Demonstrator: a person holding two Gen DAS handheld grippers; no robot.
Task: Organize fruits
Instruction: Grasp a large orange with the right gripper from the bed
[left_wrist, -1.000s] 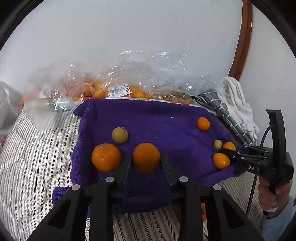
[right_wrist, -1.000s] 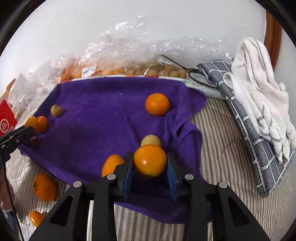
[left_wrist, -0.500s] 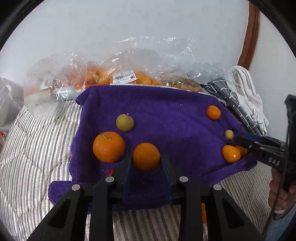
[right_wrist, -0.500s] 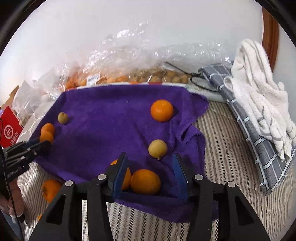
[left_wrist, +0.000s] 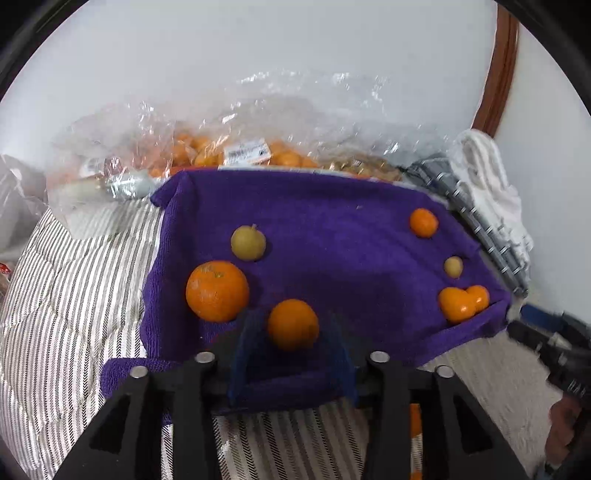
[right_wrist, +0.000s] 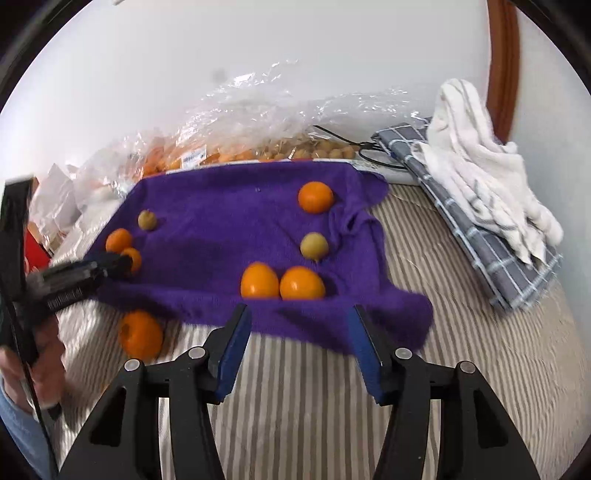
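Both tongs have just been opening: right tongs (right_wrist: 299, 350) now stand wide and empty, back off the towel's (right_wrist: 229, 206) near edge over bare striped bed (right_wrist: 461, 332), while left tongs (left_wrist: 291, 354) part narrowly around an orange (left_wrist: 293, 324) lying near the front hem.

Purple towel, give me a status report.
Left gripper just opened, orange loose between jaws. Right gripper open, empty. Purple towel holds seven fruits. Nothing blocking.
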